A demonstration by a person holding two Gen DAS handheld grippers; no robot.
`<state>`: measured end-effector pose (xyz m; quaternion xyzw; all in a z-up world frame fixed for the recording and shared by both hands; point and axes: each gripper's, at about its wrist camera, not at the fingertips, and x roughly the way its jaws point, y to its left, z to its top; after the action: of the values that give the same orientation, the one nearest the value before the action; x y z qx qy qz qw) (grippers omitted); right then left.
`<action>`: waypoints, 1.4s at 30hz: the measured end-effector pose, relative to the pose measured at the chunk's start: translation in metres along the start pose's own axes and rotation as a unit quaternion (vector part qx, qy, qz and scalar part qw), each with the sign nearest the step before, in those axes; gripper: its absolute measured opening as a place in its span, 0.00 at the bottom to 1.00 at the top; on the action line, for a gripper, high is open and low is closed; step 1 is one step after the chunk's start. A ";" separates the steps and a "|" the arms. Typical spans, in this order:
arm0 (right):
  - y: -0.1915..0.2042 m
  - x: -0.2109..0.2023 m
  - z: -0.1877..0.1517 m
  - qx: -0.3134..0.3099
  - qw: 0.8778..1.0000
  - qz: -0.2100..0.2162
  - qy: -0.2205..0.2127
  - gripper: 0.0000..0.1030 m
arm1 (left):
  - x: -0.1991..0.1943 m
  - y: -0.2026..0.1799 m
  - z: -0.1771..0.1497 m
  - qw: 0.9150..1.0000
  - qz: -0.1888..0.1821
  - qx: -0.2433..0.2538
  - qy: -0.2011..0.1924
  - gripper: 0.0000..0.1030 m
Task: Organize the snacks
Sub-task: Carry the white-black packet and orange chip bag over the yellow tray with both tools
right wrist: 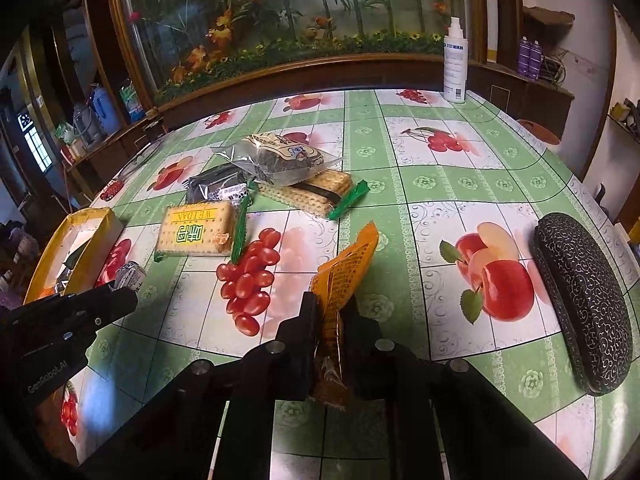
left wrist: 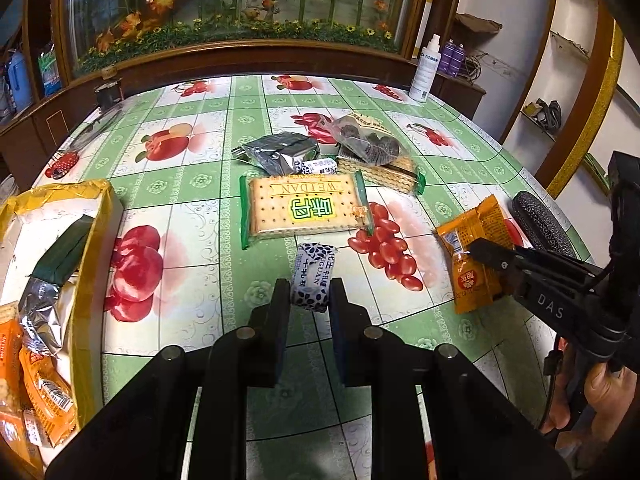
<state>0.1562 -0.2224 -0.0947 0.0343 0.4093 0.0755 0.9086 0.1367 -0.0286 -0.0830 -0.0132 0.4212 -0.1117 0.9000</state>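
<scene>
My left gripper [left wrist: 310,298] is shut on a small blue-and-white wrapped candy [left wrist: 313,276], held just above the tablecloth. My right gripper [right wrist: 330,312] is shut on an orange snack packet [right wrist: 346,264], which stands up between the pads; the same orange packet [left wrist: 474,256] shows at the right of the left wrist view. On the table lie a Weidan cracker pack [left wrist: 306,206], a silver foil pack [left wrist: 280,152], a clear bag of dark snacks [left wrist: 366,140] on top of another cracker pack [right wrist: 316,194]. A yellow-rimmed box [left wrist: 90,232] at the left holds several snacks.
A black patterned glasses case [right wrist: 580,300] lies at the table's right edge. A white spray bottle [right wrist: 455,64] stands at the far edge before a dark wooden cabinet with a glass front. A person's hand [left wrist: 600,396] grips the right tool.
</scene>
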 end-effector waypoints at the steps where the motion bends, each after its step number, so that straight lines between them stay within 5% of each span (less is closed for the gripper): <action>1: 0.002 -0.002 0.000 -0.001 1.000 0.002 -0.001 0.11 | -0.001 0.001 0.000 1.000 0.002 -0.001 -0.001 0.16; 27: 0.101 -0.066 -0.006 -0.073 0.994 0.068 -0.047 0.10 | -0.092 0.045 -0.025 0.990 0.124 -0.037 -0.063 0.16; 42: 0.174 -0.084 -0.015 -0.129 0.984 0.107 -0.057 0.10 | -0.129 0.088 -0.048 0.980 0.161 -0.079 -0.083 0.16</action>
<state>0.0710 -0.0645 -0.0204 -0.0349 0.3379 0.2225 0.9138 0.0373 0.0874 -0.0268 -0.0257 0.3490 0.0696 0.9342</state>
